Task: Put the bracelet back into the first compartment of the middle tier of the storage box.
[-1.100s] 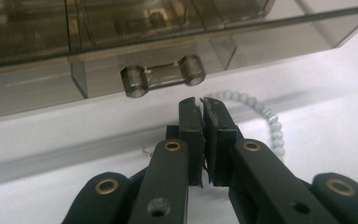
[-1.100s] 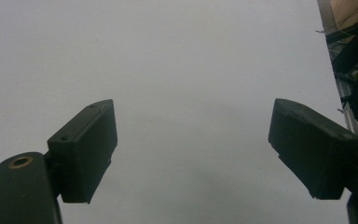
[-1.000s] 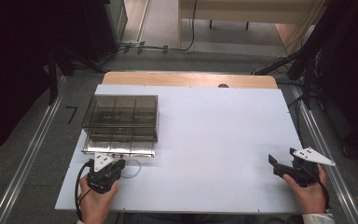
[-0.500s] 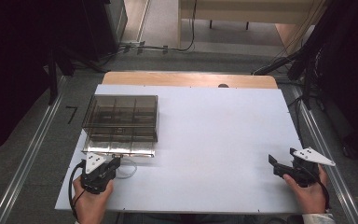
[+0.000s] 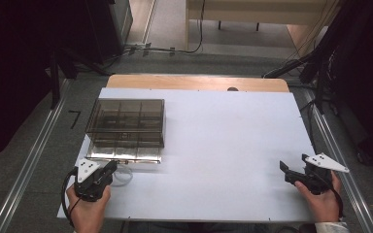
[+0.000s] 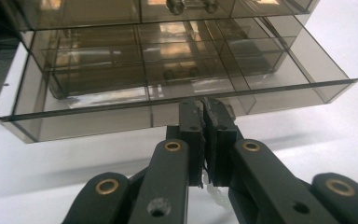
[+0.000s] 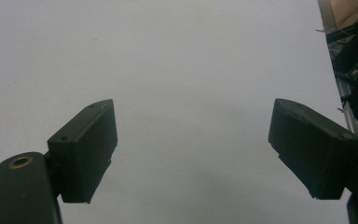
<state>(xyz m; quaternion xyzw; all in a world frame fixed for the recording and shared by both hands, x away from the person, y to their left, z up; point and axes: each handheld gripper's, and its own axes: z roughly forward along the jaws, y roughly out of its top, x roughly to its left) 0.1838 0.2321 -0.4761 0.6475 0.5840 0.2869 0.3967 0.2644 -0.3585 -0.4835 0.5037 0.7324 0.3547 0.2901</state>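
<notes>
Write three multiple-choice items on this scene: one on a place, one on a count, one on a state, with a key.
1. Where on the white table does the smoky transparent plastic drawer box stand?
A. left part
B. right edge
C. dead centre

2. How many hand-held grippers are over the table?
A. one
B. two
C. three

3. How do the right gripper's fingers stand?
A. pressed together
C. clamped on a drawer
B. wide apart

Key: 1 A, the box sits on the table's left in the high view, ahead of the left gripper. 2 B, one gripper in each hand. 3 B, bare table shows between the fingers in the right gripper view.
</notes>
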